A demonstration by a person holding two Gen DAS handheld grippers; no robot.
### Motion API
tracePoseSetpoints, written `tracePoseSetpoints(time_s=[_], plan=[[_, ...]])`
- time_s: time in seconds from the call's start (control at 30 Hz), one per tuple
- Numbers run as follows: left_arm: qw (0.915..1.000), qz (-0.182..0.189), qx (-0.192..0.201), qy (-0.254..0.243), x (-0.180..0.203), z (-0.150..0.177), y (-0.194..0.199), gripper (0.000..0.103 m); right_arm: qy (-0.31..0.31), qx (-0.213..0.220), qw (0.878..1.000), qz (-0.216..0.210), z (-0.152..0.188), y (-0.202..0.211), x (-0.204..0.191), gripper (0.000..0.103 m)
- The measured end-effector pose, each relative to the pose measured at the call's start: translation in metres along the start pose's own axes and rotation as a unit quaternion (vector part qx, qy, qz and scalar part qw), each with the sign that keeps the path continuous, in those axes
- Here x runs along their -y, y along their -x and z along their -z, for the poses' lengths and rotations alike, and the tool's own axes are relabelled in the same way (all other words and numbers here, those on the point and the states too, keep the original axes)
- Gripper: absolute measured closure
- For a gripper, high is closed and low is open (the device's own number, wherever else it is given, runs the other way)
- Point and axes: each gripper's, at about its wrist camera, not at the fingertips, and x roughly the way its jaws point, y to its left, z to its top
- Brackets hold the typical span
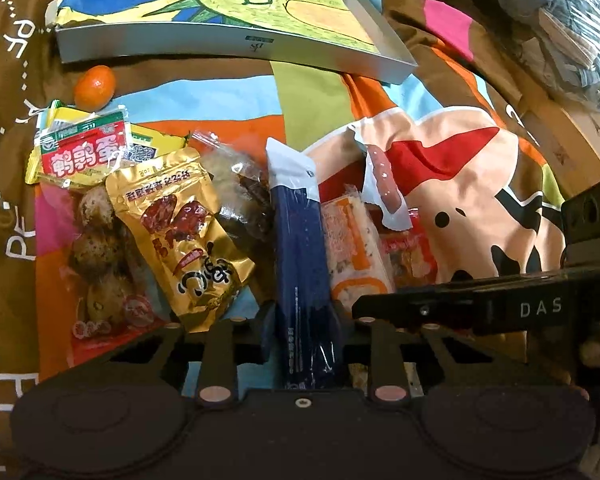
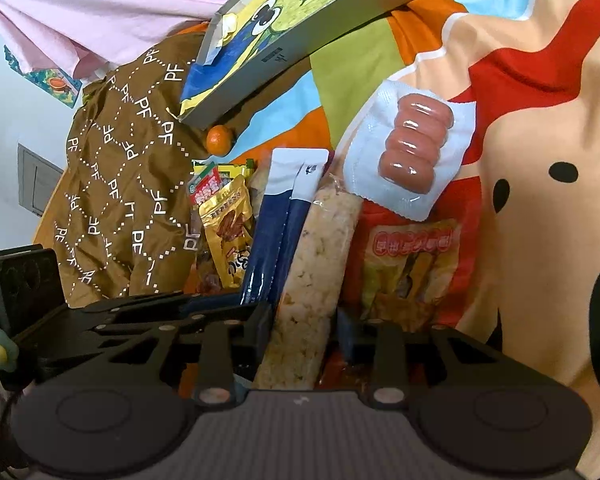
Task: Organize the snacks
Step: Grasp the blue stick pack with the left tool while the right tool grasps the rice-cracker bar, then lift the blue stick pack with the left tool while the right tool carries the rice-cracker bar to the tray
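My left gripper (image 1: 305, 330) is shut on a long navy stick pack (image 1: 300, 248), which also shows in the right wrist view (image 2: 278, 220). My right gripper (image 2: 305, 334) is shut on a rice-crisp bar in clear wrap (image 2: 312, 280), seen beside the navy pack in the left wrist view (image 1: 352, 240). Around them lie a gold jerky pouch (image 1: 184, 236), a quail-egg pack (image 1: 96, 216), a sausage pack (image 2: 414, 148), an orange-red snack bag (image 2: 410, 264) and a small mandarin (image 1: 95, 87).
A shallow grey box lid with a green cartoon drawing (image 1: 228, 16) lies beyond the snacks on a colourful cartoon bedsheet (image 1: 460, 184). A brown PF-patterned cloth (image 2: 120, 184) lies to the left. Pink fabric (image 2: 100, 4) hangs behind.
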Motion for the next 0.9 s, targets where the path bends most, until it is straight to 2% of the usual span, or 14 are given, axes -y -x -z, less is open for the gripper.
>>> tracePoseSetpoints(time_s=[0.17,0.27,0.37,0.5,0.57,0.77,0.9], plan=[[0.9999,-0.009,-0.009,-0.004,0.002,-0.002,-0.006,0.073,-0.001,-0.005,1.0,0.001,0.0,-0.006,0.001,0.064],[0.9997,-0.019,-0.014,-0.005,0.006,-0.004,-0.008,0.079,0.006,-0.003,1.0,0.002,0.0,-0.007,-0.001,0.065],[0.9993,-0.031,-0.019,-0.009,0.014,-0.006,-0.008,0.089,0.014,0.002,1.0,0.002,0.001,-0.007,-0.002,0.066],[0.9969,-0.066,-0.021,-0.037,0.03,-0.006,-0.007,0.096,0.06,0.014,0.998,0.019,0.005,-0.005,-0.013,0.067],[0.9949,-0.089,-0.019,-0.044,0.035,-0.006,-0.004,0.097,0.086,0.025,0.996,0.026,0.008,-0.002,-0.021,0.068],[0.9876,-0.137,0.004,-0.077,0.047,-0.005,0.01,0.097,0.166,0.063,0.982,0.058,0.02,0.007,-0.046,0.069],[0.9838,-0.149,0.033,-0.093,0.055,-0.004,0.02,0.097,0.206,0.109,0.969,0.079,0.024,0.018,-0.057,0.07]])
